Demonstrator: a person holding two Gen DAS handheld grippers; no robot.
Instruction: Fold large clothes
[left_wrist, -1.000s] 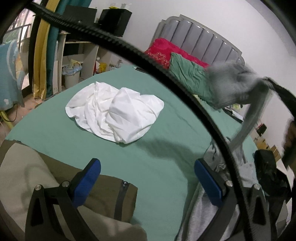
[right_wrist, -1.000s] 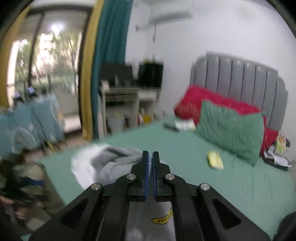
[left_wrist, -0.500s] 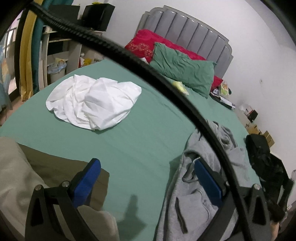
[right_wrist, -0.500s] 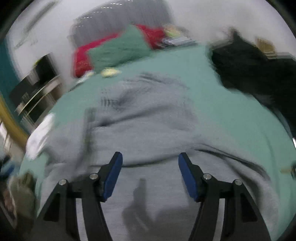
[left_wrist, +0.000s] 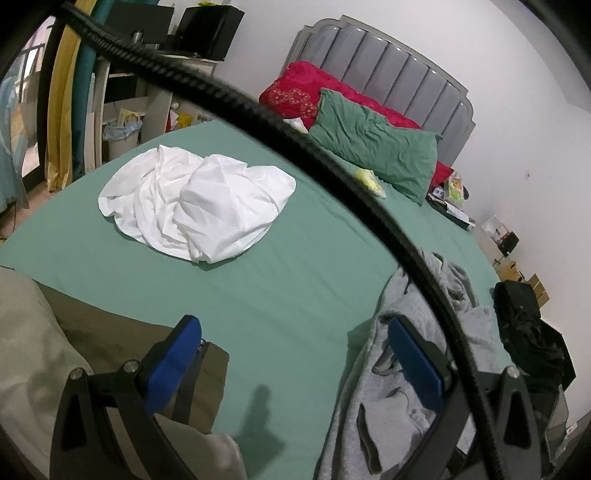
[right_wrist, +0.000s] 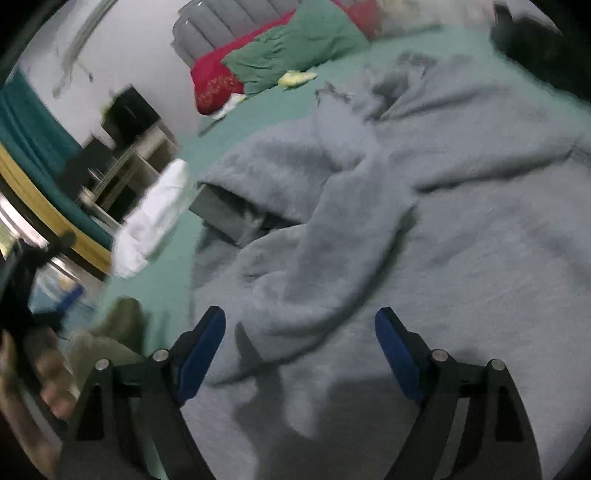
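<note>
A crumpled grey sweatshirt (right_wrist: 424, 206) lies spread on the green bed sheet (left_wrist: 229, 280). In the left wrist view the same grey sweatshirt (left_wrist: 391, 417) sits at the lower right. My right gripper (right_wrist: 300, 347) hovers just over it, jaws opening, with nothing pressed between the blue pads. My left gripper (left_wrist: 295, 354) stands open above bare sheet, its right pad beside the sweatshirt's edge. A bunched white garment (left_wrist: 195, 203) lies mid-bed. An olive and beige garment (left_wrist: 74, 343) lies under the left finger.
A green pillow (left_wrist: 373, 147) and a red pillow (left_wrist: 295, 92) lean on the grey headboard (left_wrist: 388, 70). A black bag (left_wrist: 532, 332) sits at the bed's right edge. Shelves and curtains stand at the left. A black cable (left_wrist: 295, 133) crosses the left wrist view.
The grey sweatshirt, held up in the air a second ago, now lies on the bed. My right gripper went from shut to wide apart and tipped down toward the sweatshirt.
</note>
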